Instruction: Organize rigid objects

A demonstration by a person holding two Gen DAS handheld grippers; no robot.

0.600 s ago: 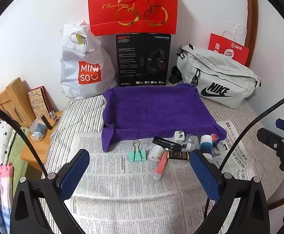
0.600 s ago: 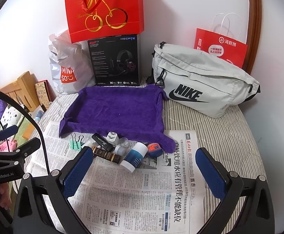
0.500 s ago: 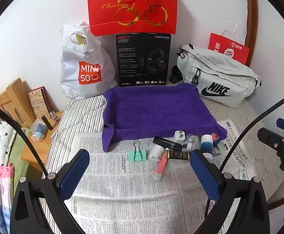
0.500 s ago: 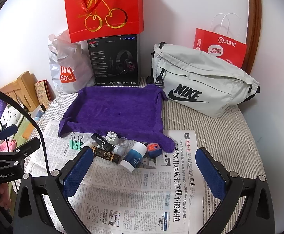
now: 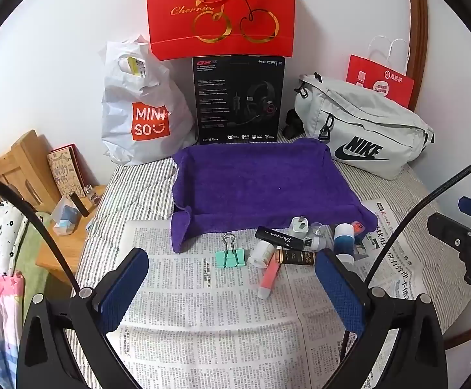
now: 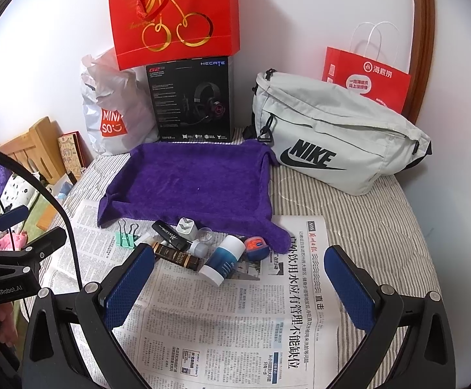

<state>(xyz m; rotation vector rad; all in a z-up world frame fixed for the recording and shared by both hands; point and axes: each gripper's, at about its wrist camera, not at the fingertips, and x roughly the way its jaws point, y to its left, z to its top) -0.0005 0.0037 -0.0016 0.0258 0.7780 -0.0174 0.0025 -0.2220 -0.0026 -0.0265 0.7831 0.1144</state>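
My left gripper (image 5: 232, 287) and right gripper (image 6: 238, 287) both hover wide and empty; the pink plastic tube (image 5: 269, 277) lies lengthwise just ahead on the newspaper (image 5: 203, 317), nearest my left

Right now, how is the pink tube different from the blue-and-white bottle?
The pink tube is thin and one colour; the bottle is fatter, blue in the middle with white ends. The tube lies alone toward the left gripper; the bottle lies beside an orange-and-blue thing. Both lie on the newspaper.
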